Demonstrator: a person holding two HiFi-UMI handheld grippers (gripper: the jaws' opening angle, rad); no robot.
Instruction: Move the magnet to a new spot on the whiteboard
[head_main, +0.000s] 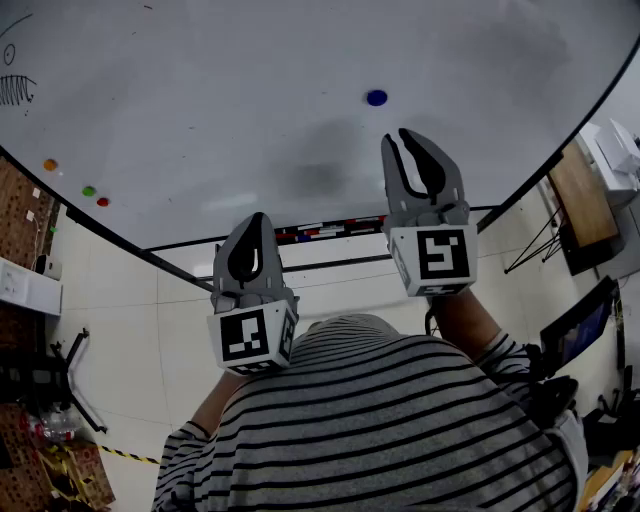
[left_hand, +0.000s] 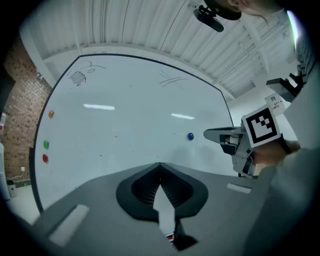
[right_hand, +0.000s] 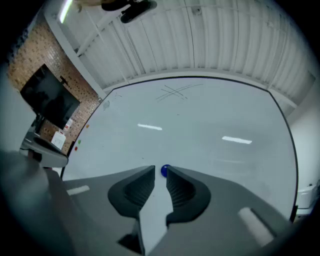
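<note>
Place: an office or a work room.
Wall: a large whiteboard (head_main: 250, 100) with markers (head_main: 320, 232) on its ledge, and brick wall (left_hand: 20, 100) beside it.
Furniture: a wooden desk (head_main: 575, 190) and a dark screen (right_hand: 50, 102).
Floor: pale tiles (head_main: 130, 330).

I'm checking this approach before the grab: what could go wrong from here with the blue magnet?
The right tongs stand only narrowly apart, short of the blue magnet; the gap may prove too tight, so a tip could shove it across the whiteboard. The magnet is also small against the board, so the tips might slip off.
</note>
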